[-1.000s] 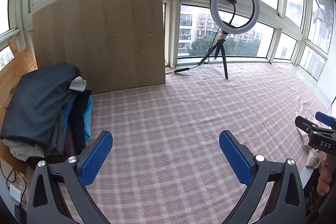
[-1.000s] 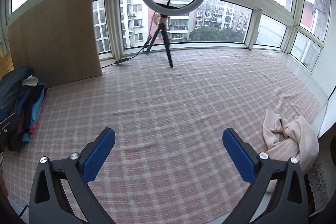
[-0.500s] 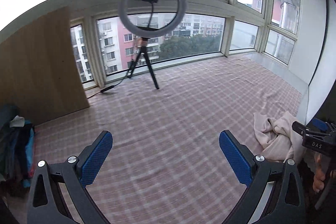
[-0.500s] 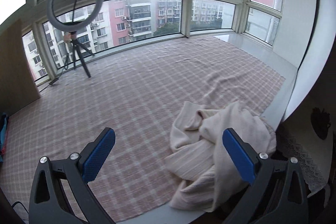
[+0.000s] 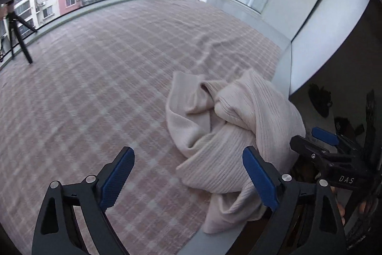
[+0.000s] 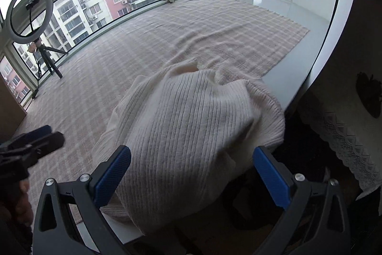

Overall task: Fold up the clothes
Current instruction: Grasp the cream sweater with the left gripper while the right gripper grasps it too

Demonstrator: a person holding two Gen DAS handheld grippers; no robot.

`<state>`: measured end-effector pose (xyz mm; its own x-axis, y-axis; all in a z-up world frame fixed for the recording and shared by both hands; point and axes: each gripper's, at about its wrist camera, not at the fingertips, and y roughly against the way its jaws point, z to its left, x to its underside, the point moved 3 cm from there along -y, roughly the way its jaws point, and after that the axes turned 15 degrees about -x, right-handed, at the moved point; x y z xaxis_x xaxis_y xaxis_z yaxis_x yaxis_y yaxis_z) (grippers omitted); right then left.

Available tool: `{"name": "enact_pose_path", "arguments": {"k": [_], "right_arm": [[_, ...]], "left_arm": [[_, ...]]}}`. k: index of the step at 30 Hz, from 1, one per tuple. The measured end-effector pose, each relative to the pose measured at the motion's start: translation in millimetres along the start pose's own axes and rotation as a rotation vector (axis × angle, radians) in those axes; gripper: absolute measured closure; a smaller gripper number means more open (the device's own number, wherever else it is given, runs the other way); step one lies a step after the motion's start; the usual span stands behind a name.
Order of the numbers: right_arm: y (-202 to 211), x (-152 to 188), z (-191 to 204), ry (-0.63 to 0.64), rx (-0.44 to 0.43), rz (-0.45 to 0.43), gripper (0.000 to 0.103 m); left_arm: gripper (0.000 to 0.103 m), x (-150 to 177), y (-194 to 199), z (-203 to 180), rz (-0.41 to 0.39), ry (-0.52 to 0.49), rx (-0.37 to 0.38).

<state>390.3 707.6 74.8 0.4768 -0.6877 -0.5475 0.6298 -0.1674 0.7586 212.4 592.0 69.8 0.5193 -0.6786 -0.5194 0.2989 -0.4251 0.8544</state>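
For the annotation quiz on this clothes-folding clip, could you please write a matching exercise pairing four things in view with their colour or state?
Things:
1. sweater
2. checked cloth
3. ring light
4. right gripper

Descriptions:
A. stands on a tripod by the windows
B. crumpled, cream, ribbed, hanging partly over the ledge
C. spread flat, pink and white
D. open, blue pads either side of the knit, not pressing it

Pairs: 1-B, 2-C, 3-A, 4-D
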Motion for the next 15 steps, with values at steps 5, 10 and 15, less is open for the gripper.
{"name": "enact_pose_path", "arguments": {"k": [5,10,15], "right_arm": [[-26,11,-13,-0.085,-0.107,0.04,0.014],[-32,23,-24,-0.155,-0.206,0.067,0.076],[-8,26,-25,-0.124,-0.151,0.026,0.083]], "left_arm": [[0.029,6,-40,-36,0.094,-0.084,0.052],[0.061,15,-36,-73,0.077,-0.168,0.108],[0.084,27,-13,-107,0.03,-0.268,0.179]]}}
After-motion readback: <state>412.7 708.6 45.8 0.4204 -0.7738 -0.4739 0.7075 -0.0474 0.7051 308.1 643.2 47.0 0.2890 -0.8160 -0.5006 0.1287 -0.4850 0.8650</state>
